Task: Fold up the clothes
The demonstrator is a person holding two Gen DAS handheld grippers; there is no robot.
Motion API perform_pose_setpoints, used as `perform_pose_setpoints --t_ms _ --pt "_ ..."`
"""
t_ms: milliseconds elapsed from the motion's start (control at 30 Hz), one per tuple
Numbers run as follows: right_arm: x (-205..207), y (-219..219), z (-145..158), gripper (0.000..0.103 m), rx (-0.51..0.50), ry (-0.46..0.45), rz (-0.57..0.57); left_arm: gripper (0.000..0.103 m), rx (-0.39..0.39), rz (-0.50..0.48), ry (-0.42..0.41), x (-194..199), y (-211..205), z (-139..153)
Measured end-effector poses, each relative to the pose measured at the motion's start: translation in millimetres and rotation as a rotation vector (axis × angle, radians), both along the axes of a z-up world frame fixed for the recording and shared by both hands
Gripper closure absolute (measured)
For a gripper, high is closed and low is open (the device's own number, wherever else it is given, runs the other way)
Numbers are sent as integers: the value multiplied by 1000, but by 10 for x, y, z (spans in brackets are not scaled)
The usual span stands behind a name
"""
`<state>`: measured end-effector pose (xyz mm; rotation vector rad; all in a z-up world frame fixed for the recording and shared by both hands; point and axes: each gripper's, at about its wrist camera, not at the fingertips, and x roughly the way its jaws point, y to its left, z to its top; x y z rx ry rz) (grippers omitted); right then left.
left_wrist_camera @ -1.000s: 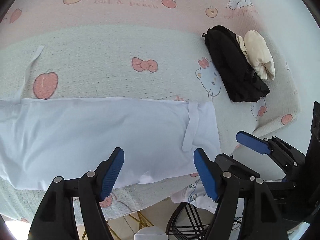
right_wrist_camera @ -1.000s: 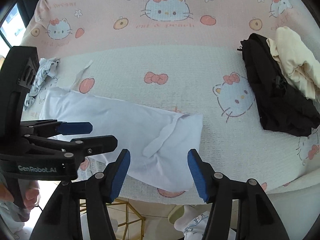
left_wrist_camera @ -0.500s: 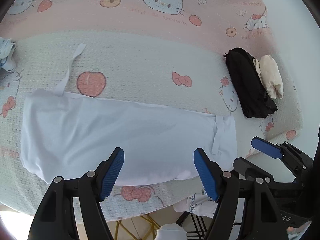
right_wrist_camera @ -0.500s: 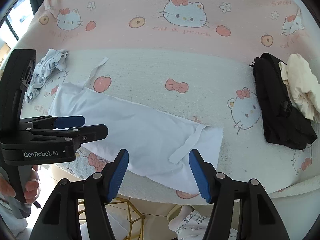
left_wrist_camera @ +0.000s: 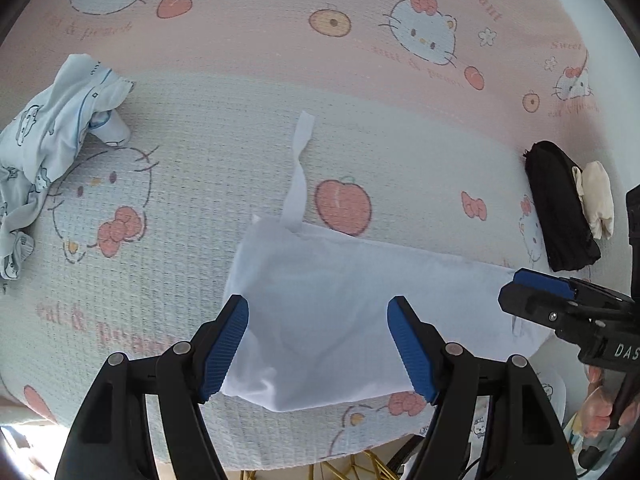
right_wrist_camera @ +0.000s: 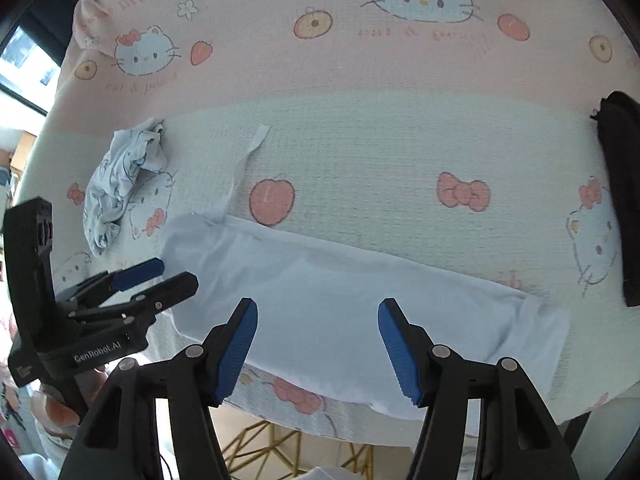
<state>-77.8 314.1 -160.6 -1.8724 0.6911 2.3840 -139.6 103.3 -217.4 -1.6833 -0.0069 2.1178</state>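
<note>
Care is needed at the white garment point(left_wrist_camera: 360, 304), laid in a long band near the blanket's point(left_wrist_camera: 200, 184) front edge: left gripper point(left_wrist_camera: 318, 350) and right gripper point(right_wrist_camera: 318, 350) hover spread and empty above it, so its left-end corners should be pinched cleanly before folding across.

left gripper point(right_wrist_camera: 136, 284): "GenRobot.AI" | right gripper point(left_wrist_camera: 532, 292): "DAS" | blanket point(right_wrist_camera: 360, 140): "Dream"
</note>
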Motion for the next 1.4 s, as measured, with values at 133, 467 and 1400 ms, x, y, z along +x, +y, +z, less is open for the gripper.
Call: perform_pose_setpoints --t_ms 133,467,1400 --pt "-254 -42 -117 41 -71 -1 -32 33 -25 -8 27 -150 -50 10" --pt "-692 -259 -155 41 8 102 11 33 20 -20 58 -539 -4 -50" --pt "-1306 -157 -1042 41 -359 107 -121 51 6 -66 67 -799 369 -547"
